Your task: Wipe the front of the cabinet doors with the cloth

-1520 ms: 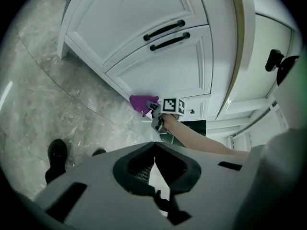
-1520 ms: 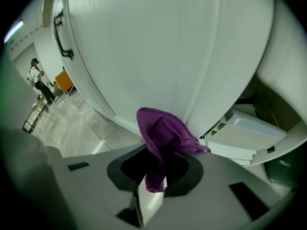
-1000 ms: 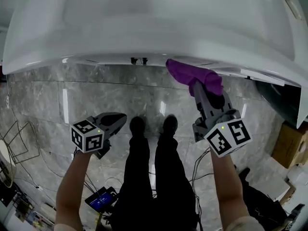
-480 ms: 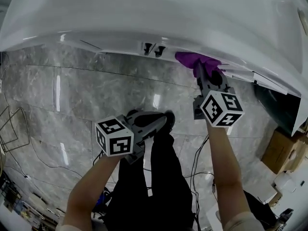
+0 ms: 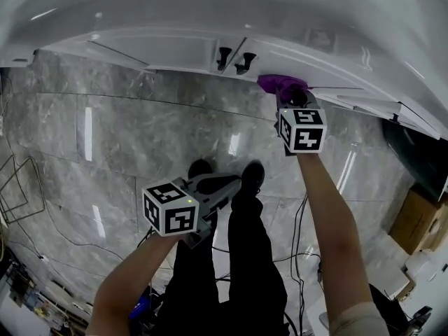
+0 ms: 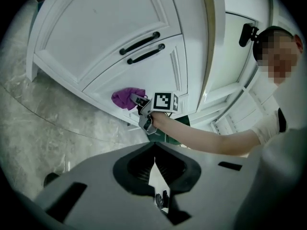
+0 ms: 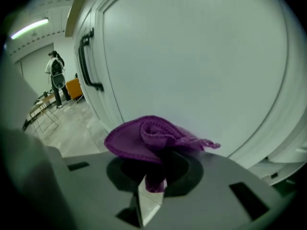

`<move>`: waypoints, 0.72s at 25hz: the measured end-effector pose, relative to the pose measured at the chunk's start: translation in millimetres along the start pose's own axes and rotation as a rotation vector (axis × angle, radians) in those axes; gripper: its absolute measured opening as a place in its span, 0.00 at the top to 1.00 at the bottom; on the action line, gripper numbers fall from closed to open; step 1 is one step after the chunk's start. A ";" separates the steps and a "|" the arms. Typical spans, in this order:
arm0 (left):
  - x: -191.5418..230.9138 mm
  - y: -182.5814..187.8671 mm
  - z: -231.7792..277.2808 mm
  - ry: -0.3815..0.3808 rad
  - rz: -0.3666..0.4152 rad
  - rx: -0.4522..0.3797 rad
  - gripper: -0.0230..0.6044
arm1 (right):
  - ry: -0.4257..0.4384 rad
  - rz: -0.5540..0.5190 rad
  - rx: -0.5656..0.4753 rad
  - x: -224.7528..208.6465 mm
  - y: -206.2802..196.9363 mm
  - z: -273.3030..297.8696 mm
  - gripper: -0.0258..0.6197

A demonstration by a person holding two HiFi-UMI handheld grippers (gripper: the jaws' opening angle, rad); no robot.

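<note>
The right gripper [image 5: 290, 98] clamps the cloth [image 5: 280, 84] against the cabinet door [image 7: 192, 56] near its lower edge for wiping; the left gripper [image 5: 227, 183] idles, closed and empty.

A workshop-like room: white cabinet doors [image 6: 120, 23], marble floor [image 5: 140, 152], loose cables [image 5: 299, 215], cardboard box [image 5: 416, 212]

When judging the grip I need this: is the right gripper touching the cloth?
Touching. The right gripper view shows the cloth pinched between the jaws of the right gripper, bunched above them.
</note>
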State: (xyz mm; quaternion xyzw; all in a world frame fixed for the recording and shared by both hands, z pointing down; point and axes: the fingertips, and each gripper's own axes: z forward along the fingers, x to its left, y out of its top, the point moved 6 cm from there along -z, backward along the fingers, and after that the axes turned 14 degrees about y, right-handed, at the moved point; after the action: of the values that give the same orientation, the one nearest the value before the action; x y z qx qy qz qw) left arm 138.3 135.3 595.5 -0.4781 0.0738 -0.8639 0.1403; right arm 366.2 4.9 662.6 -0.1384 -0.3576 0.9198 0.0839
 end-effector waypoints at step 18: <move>5.3 -15.9 -23.3 0.035 -0.054 -0.015 0.93 | 0.084 0.178 -0.007 33.2 -7.4 -6.6 0.86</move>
State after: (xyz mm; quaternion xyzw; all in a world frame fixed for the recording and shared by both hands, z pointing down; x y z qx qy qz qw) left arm 113.2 148.7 591.6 -0.4660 0.0698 -0.8749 0.1120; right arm 337.3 22.9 656.6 -0.2081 -0.3432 0.9158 0.0164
